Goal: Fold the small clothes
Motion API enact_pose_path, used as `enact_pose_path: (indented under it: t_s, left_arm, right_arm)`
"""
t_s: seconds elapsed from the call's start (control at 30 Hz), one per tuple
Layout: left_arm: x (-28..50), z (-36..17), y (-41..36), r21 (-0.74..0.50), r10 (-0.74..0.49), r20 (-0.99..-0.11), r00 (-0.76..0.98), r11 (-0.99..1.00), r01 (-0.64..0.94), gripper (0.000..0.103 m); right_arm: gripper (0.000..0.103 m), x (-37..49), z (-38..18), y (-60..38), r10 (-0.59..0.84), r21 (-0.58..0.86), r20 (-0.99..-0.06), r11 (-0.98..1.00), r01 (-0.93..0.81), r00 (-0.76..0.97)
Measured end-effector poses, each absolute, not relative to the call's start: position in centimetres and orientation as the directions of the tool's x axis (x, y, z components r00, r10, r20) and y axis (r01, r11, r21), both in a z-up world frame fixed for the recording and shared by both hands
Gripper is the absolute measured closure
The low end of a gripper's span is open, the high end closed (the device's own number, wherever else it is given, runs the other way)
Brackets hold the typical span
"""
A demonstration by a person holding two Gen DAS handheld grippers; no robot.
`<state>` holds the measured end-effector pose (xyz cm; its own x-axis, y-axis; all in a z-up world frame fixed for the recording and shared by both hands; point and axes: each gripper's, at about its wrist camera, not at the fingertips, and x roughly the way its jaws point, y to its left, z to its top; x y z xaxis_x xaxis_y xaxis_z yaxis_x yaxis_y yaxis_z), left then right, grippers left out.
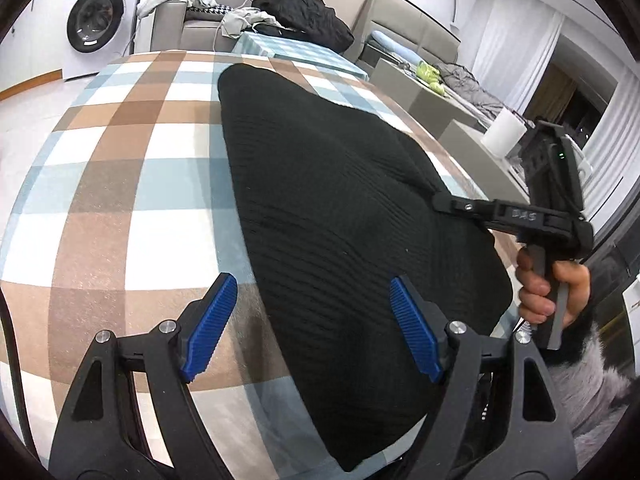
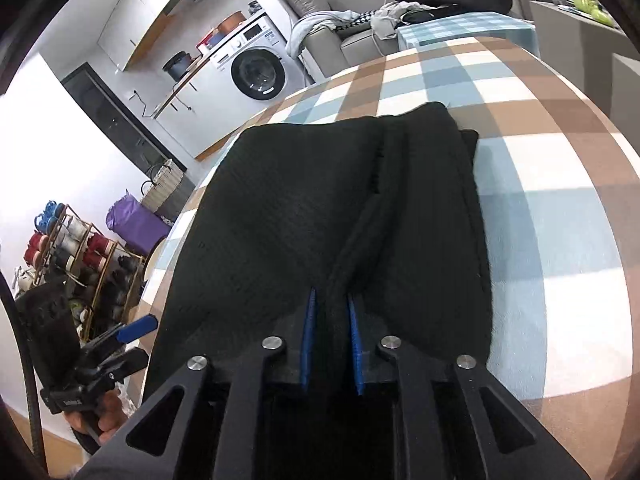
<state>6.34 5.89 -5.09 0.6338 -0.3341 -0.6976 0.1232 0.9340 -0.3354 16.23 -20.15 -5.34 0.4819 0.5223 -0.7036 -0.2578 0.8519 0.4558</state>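
Observation:
A black ribbed knit garment [image 1: 340, 208] lies spread on the checked tablecloth [image 1: 120, 168]. My left gripper [image 1: 314, 320] hovers open over its near left edge, one blue pad [image 1: 212, 320] above the cloth and the other above the knit, with nothing held. In the right wrist view the garment [image 2: 280, 208] shows a raised fold running toward me. My right gripper [image 2: 331, 300] is shut on that bunched fold at the near edge. From the left wrist view the right gripper [image 1: 440, 202] pinches the garment's right side, with a hand [image 1: 548, 284] on its handle.
Beyond the table's far edge stand a washing machine [image 1: 96, 20], a sofa with a black jacket [image 1: 304, 12] and a small checked side table [image 1: 296, 50]. A white cylinder [image 1: 504, 132] sits at the right. Past the left edge stands a rack of rolls [image 2: 76, 252].

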Motion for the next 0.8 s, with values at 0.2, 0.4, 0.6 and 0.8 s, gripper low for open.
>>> enact_pose_path:
  t_s: [0.2,0.4,0.6,0.8]
  left_arm:
    - [6.1,-5.7,3.8,-0.276,-0.313,-0.723,0.616,0.948,0.156,0.027]
    - [5.8,-5.7,3.2,-0.264,-0.306,-0.73,0.612,0.951,0.161,0.027]
    - [5.5,-5.1,3.6,-0.287,-0.33,-0.708,0.624,0.942,0.173,0.027]
    - [5.7,-5.5,3.3,-0.273,-0.322,-0.719,0.616,0.946,0.176,0.027]
  right_arm:
    - [0.067,12.2,-5.5,-21.9,0.631,0.553,-0.655,0.775,-0.304,0.416]
    - [0.061,10.6,-5.1,-20.4,0.651,0.52,-0.657,0.756,-0.397,0.38]
    - [0.092,10.1,-4.3,-20.5,0.705,0.578,-0.617,0.707,-0.407,0.349]
    - [0.09,10.8,-6.9,-21.1,0.674,0.592,-0.691,0.735,-0.332,0.262]
